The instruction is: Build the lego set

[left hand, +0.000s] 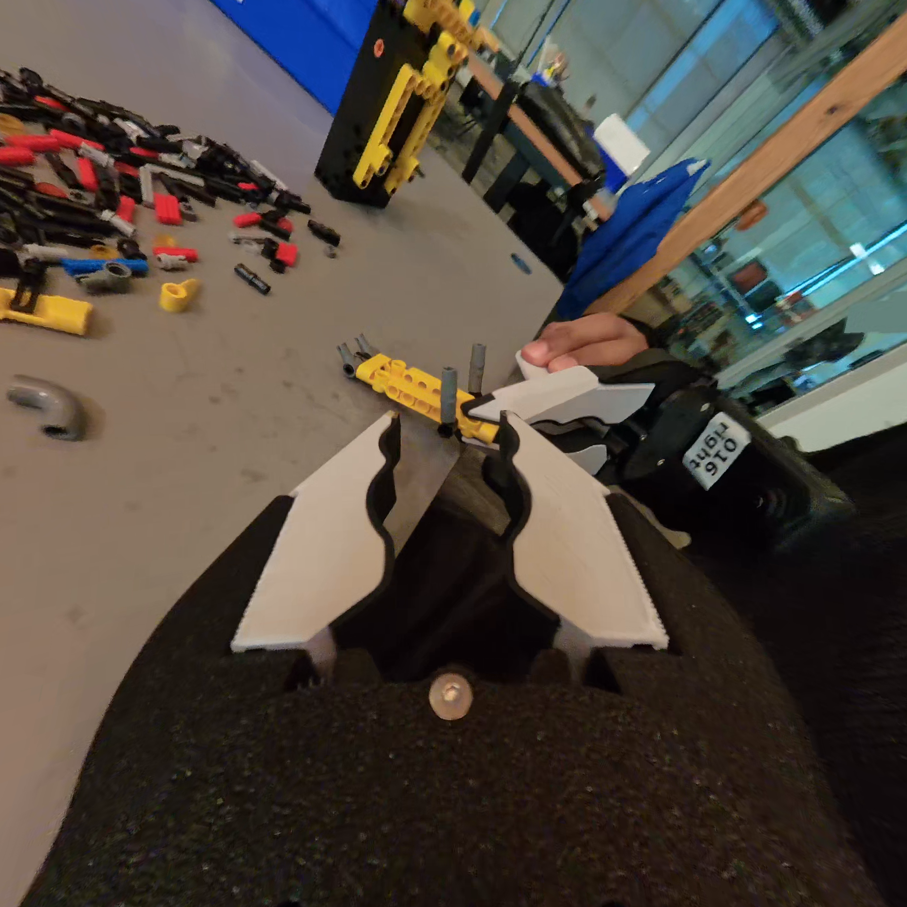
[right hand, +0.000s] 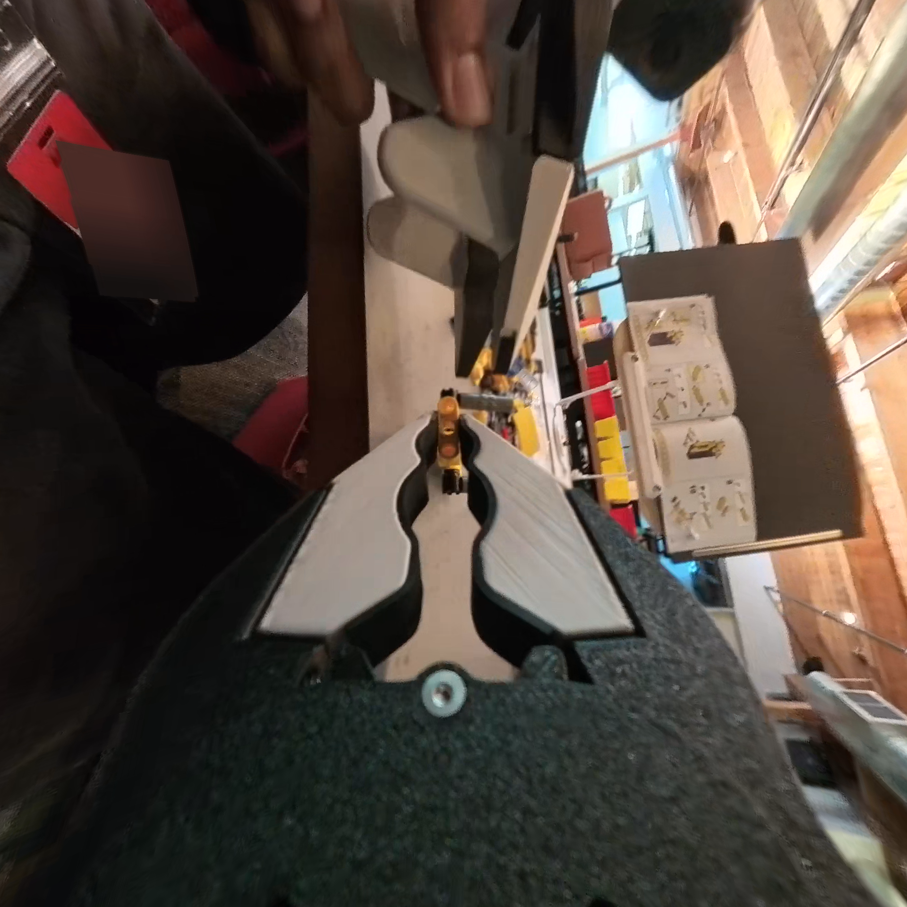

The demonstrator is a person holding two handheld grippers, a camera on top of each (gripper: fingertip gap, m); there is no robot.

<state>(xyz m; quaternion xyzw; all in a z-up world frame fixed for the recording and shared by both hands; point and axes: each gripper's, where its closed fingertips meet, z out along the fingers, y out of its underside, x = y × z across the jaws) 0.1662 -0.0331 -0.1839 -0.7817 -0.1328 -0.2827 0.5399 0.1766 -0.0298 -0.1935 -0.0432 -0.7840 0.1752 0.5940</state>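
the right gripper (right hand: 449, 427) pinches a yellow beam (left hand: 422, 392) with holes at one end, its two white fingers pressed on the sides of the piece. in the left wrist view this same gripper comes in from the right side, and a hand (left hand: 584, 341) lies on top of it. the beam sticks out from the fingertips over the grey table (left hand: 221, 491). two grey pins (left hand: 449, 392) stand up from the beam, and some smaller grey pegs (left hand: 351, 356) are at its far end.

the left gripper (left hand: 449, 422) is spread apart and holds nothing. its fingertips are just beside the near end of the beam, one on each side of the lower grey pin; i cannot tell if they touch it.

on the table, well apart to the left, lies a pile of small parts (left hand: 98, 172) in black, red, grey and blue. a small yellow connector (left hand: 176, 294) lies alone near the edge of the pile, and a flat yellow piece (left hand: 54, 311) is at the left border. a grey curved tube (left hand: 54, 405) lies alone nearer to the camera. farther back stands a black and yellow built model (left hand: 387, 113).

in the right wrist view an open booklet (right hand: 687, 422) with pictures of parts leans on a dark board (right hand: 765, 373) behind the table.
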